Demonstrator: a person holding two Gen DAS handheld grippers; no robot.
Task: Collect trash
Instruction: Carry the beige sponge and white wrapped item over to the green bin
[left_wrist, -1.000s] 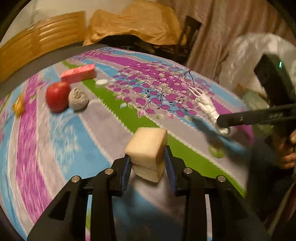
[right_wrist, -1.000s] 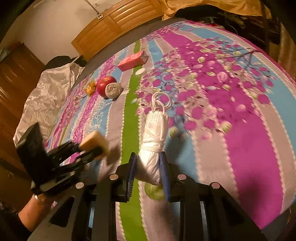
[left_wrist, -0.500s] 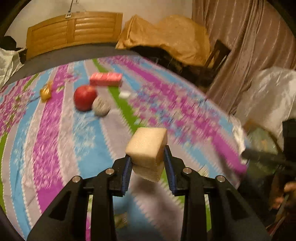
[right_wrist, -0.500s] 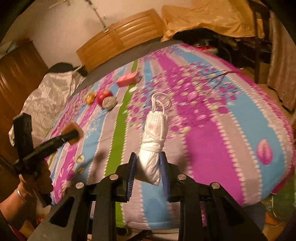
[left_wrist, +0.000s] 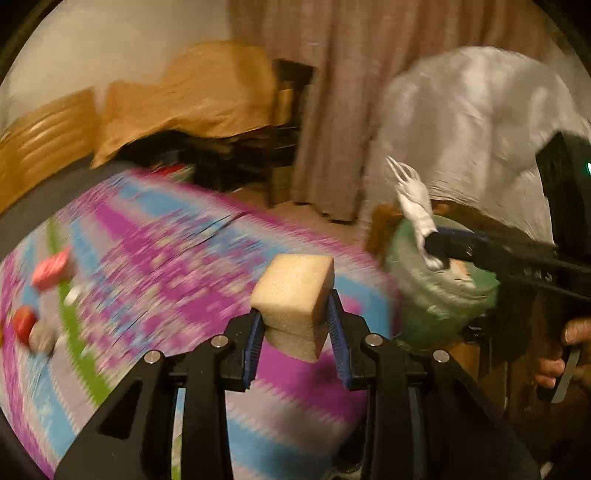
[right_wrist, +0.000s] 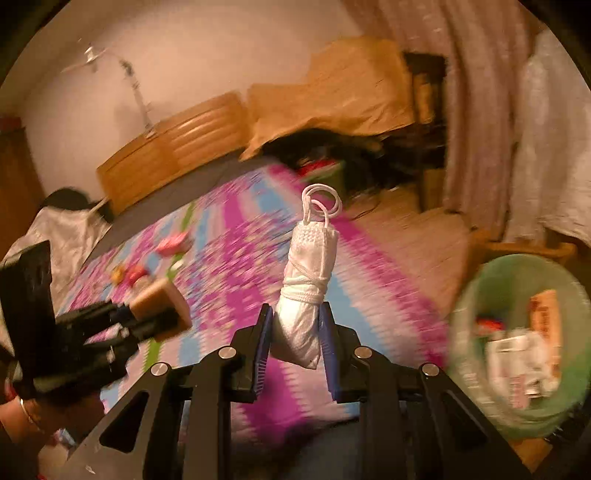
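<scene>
My left gripper (left_wrist: 295, 325) is shut on a pale yellow sponge block (left_wrist: 295, 291), held in the air above the bed's near corner. My right gripper (right_wrist: 295, 332) is shut on a rolled white mask (right_wrist: 308, 291) tied with its own loops. In the left wrist view the mask (left_wrist: 415, 206) hangs over a green-lined trash bin (left_wrist: 439, 295) beside the bed. The bin (right_wrist: 517, 332) sits low right in the right wrist view, with paper scraps inside. The left gripper with the sponge (right_wrist: 159, 302) shows at the left there.
The bed has a striped floral cover (left_wrist: 166, 266). On it lie a pink box (left_wrist: 51, 267), a red apple (left_wrist: 24, 323) and a grey ball (left_wrist: 42, 338). A curtain (left_wrist: 332, 92), a white plastic sheet (left_wrist: 469, 122) and a dark chair (left_wrist: 288, 122) stand beyond the bin.
Both grippers have swung right, away from the bed's middle toward the bin, each still holding its item. The bin has come into view in both views.
</scene>
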